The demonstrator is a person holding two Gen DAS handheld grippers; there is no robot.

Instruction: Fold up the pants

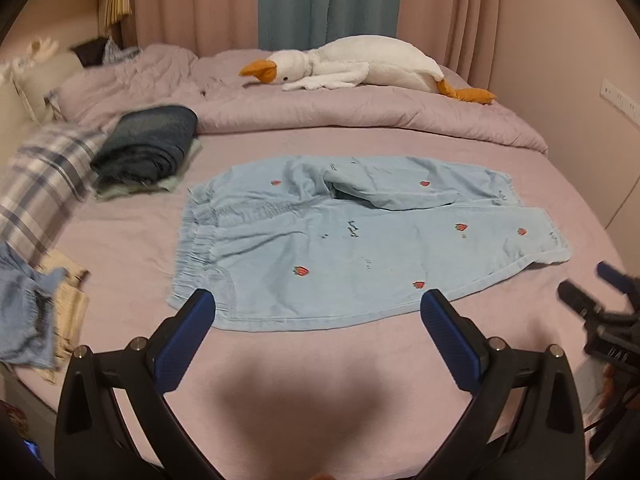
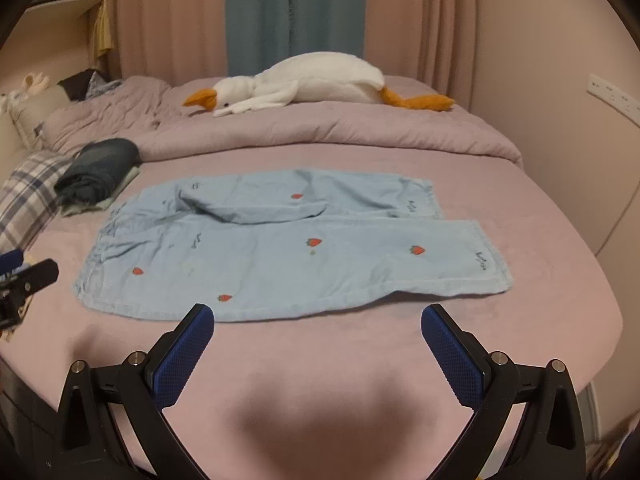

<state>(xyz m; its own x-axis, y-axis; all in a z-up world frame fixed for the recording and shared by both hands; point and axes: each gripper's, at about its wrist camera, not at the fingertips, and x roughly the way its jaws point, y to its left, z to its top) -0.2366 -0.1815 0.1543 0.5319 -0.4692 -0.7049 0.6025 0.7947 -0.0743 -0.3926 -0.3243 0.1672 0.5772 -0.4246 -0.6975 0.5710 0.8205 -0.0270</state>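
Observation:
Light blue pants (image 1: 352,236) with small red strawberry prints lie spread flat on the pink bed, waistband to the left and leg cuffs to the right; the far leg has a fold across it. They also show in the right wrist view (image 2: 288,252). My left gripper (image 1: 318,304) is open and empty, hovering at the pants' near edge by the waistband. My right gripper (image 2: 318,316) is open and empty, just short of the near leg's edge. The right gripper also shows at the right edge of the left wrist view (image 1: 600,308).
A stack of folded dark clothes (image 1: 148,148) sits left of the pants. A plaid pillow (image 1: 44,184) and loose clothes (image 1: 28,312) lie at the left. A white goose plush (image 1: 360,66) rests on the bunched quilt (image 1: 360,116) at the back. A wall runs along the right.

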